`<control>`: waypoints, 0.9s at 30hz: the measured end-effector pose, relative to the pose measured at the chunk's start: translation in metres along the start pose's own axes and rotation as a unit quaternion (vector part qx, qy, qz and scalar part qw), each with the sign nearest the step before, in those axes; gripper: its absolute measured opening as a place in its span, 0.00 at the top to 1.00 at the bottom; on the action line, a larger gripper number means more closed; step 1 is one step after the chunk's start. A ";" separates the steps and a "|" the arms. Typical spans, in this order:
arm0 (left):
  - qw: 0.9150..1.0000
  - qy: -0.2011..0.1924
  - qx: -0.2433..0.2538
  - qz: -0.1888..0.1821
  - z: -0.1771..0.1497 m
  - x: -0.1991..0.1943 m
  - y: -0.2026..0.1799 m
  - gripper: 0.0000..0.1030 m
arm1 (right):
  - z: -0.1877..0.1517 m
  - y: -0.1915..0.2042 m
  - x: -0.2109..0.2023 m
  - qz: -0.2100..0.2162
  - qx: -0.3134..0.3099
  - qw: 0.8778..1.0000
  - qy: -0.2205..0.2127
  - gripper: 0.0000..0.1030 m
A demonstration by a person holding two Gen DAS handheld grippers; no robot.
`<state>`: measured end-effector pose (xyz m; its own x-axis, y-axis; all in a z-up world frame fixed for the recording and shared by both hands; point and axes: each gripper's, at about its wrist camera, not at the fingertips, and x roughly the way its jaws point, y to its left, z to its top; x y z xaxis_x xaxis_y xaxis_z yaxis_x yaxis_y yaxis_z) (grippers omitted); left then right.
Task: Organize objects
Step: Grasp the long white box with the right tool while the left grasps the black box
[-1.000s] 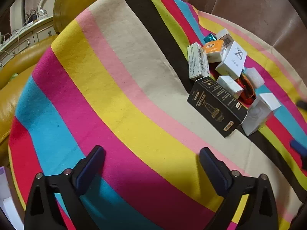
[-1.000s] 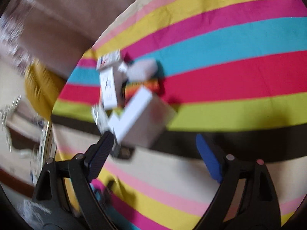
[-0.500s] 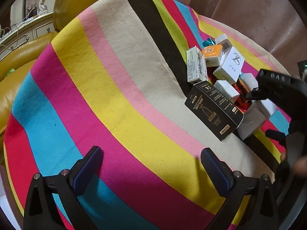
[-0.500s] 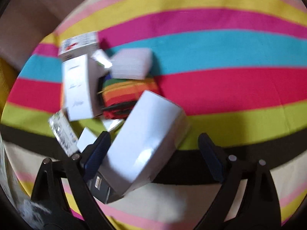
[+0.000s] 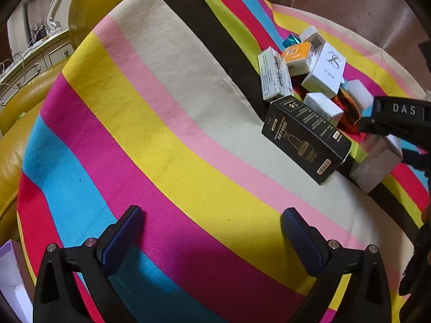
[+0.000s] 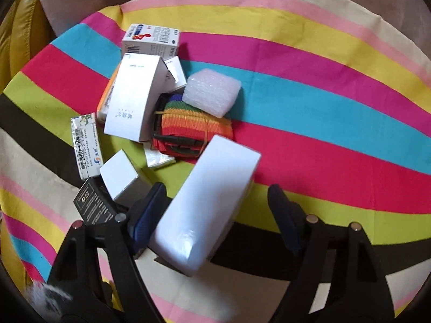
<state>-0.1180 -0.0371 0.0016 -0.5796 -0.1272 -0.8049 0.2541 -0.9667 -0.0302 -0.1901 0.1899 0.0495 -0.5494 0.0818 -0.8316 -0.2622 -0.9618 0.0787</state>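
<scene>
A round desk is covered by a striped cloth (image 5: 167,123), and a cluster of small boxes is gathered toward two o'clock in the left wrist view. A long white box (image 6: 207,210) is seen lying tilted between the jaws of the right gripper (image 6: 215,215); the jaws are closing around it, the left pad is close against its side, and a gap is left at the right pad. Just beyond it, at twelve o'clock, a rainbow strap (image 6: 188,129) is partly covered by a foam block (image 6: 211,94). At ten o'clock a tall white carton (image 6: 132,97) is leaned over an orange box (image 5: 297,55), with a medicine box (image 6: 149,39) behind. A black box (image 5: 307,137) is laid flat at the near edge of the cluster. The left gripper (image 5: 212,234) is held over bare cloth at six o'clock, its jaws spread wide with nothing between them.
</scene>
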 end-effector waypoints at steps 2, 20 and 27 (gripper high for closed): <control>1.000 -0.001 -0.001 -0.002 0.000 0.000 0.001 0.00 | 0.000 0.002 0.009 0.016 -0.010 1.000 0.012 0.23; 0.998 0.018 -0.050 -0.024 0.008 -0.003 -0.020 0.00 | -0.102 -0.101 -0.054 0.061 -0.128 0.989 -0.045 0.62; 0.999 0.013 -0.036 -0.013 0.050 0.021 -0.117 0.00 | -0.100 -0.072 -0.039 0.050 -0.139 0.988 -0.045 0.61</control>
<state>-0.1982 0.0619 0.0175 -0.5667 -0.0951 -0.8184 0.2952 -0.9508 -0.0939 -0.0705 0.2295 0.0218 -0.6333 -0.0071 -0.7738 0.0183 -0.9998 -0.0058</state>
